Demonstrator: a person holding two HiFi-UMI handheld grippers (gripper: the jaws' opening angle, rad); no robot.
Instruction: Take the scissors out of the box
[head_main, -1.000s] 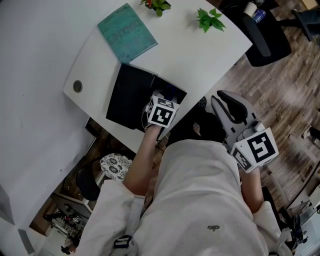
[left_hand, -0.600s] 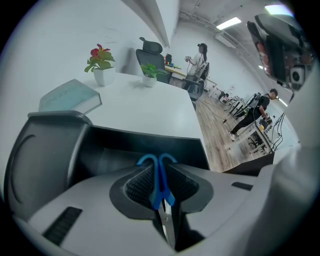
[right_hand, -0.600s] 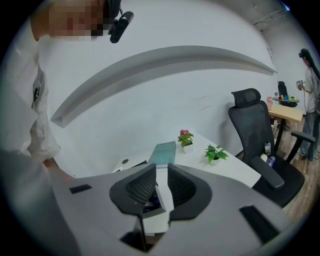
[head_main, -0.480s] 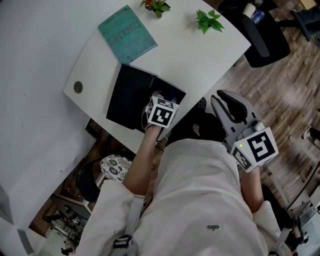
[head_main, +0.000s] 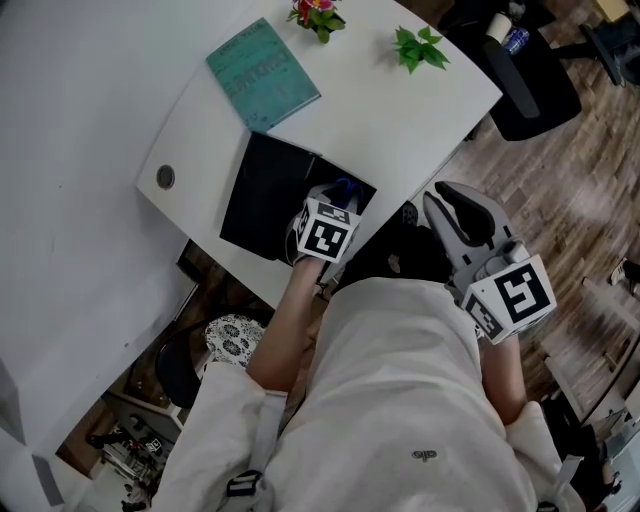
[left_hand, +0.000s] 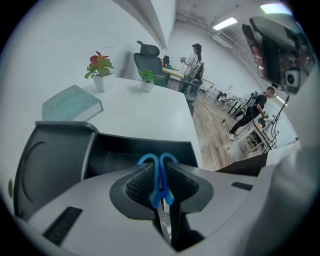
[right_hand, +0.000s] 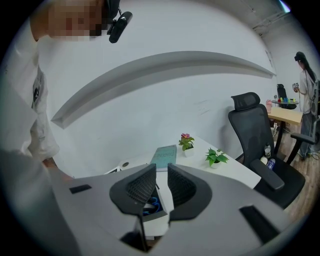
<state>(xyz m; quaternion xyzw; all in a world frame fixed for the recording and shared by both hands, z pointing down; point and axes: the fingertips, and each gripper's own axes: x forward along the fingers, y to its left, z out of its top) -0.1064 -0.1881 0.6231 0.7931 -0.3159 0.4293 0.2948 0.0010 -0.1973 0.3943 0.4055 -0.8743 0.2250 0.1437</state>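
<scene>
A pair of scissors (left_hand: 159, 187) with blue handles is pinched between the pads of my left gripper (left_hand: 159, 172), blades pointing back toward the camera. That gripper (head_main: 335, 200) hangs over the right end of the open black box (head_main: 265, 195) on the white table (head_main: 400, 110), angled steeply down; the blue handles (head_main: 345, 187) peek out past its tips. The box's dark wall (left_hand: 55, 150) fills the left of the left gripper view. My right gripper (head_main: 447, 197) is off the table's edge to the right, jaws slightly apart with nothing between them (right_hand: 161, 182).
A teal book (head_main: 263, 73) lies just behind the box. Two small potted plants (head_main: 418, 47) (head_main: 318, 12) stand at the far edge. A black office chair (head_main: 530, 70) is beyond the table's right corner. People stand far off in the room (left_hand: 194, 60).
The blue handles show a little more past the left gripper's tips over the box. The right gripper has stayed where it was.
</scene>
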